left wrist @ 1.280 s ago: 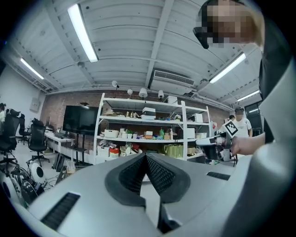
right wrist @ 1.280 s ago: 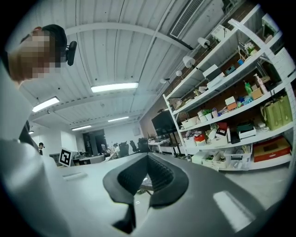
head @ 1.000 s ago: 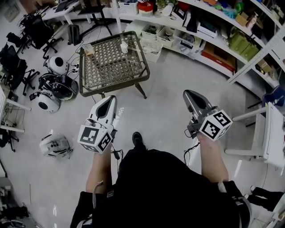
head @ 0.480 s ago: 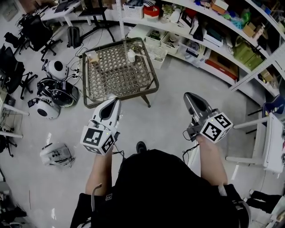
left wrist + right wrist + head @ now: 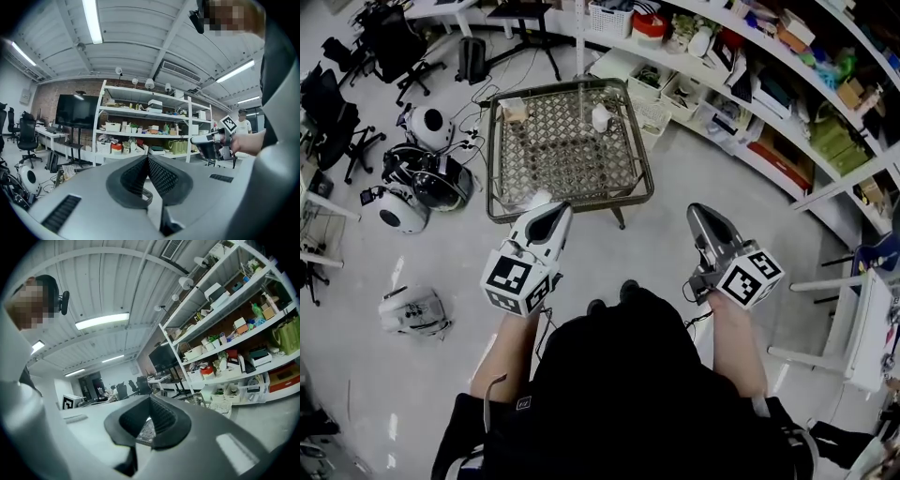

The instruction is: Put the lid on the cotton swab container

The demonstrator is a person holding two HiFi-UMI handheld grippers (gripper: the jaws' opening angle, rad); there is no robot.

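- My left gripper has its jaws pressed together with nothing between them; in the head view its tip shows over the near edge of the table
- My right gripper is likewise closed and empty; it hangs over the bare floor, off to the right of the table
- The small white container stands upright on the lattice top, toward the far right side, well apart from both grippers
- A small tan thing sits at the far left corner; I cannot tell whether it is the lid
- Crowded shelves run behind the table
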